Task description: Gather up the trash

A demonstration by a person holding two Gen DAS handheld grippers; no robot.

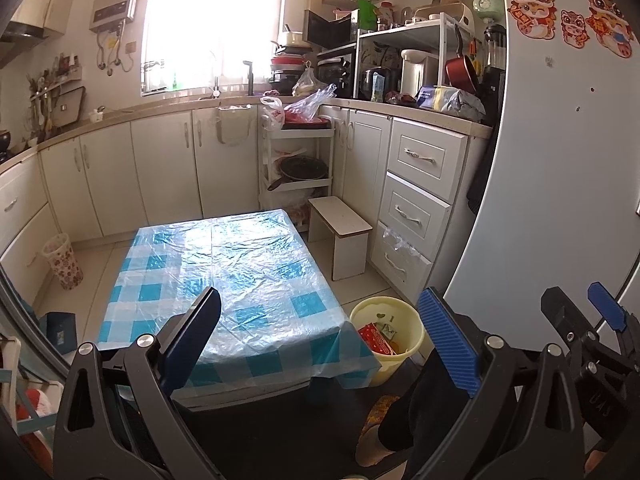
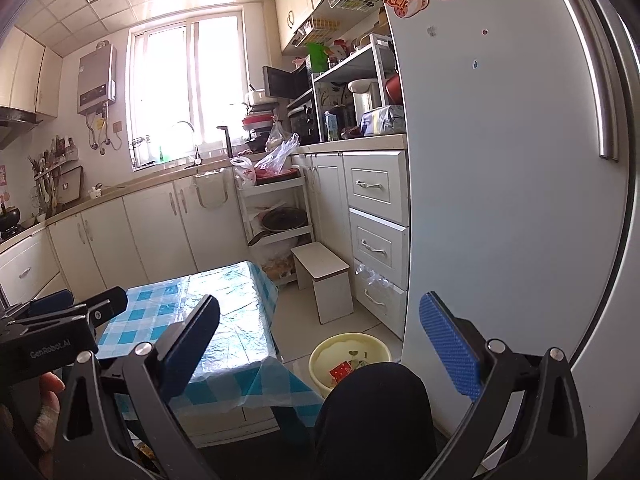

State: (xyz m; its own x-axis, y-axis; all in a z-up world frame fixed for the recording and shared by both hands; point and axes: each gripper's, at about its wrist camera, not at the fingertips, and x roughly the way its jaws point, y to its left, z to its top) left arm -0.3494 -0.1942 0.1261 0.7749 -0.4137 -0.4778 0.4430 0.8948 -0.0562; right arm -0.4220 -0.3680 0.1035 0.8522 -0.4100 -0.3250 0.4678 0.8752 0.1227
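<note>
A pale yellow waste bin (image 1: 376,302) stands on the floor at the table's near right corner, holding a red packet (image 1: 374,338) and other scraps. In the right wrist view the same bin (image 2: 348,337) and red packet (image 2: 340,372) sit just past a dark-clad knee (image 2: 372,408). My left gripper (image 1: 324,340) hangs open and holds nothing above the near edge of the table (image 1: 248,264). My right gripper (image 2: 320,348) is also open and holds nothing, raised beside the fridge. Each gripper shows in the other's view: the right (image 1: 584,312), the left (image 2: 80,304).
The low table wears a blue-checked plastic cloth (image 2: 240,320). A white stool (image 1: 344,224) stands beyond the bin, with drawers (image 1: 416,208) behind it. The white fridge (image 1: 560,160) fills the right. A flowered basket (image 1: 64,260) sits on the floor at left, a shelf trolley (image 1: 296,160) at the back.
</note>
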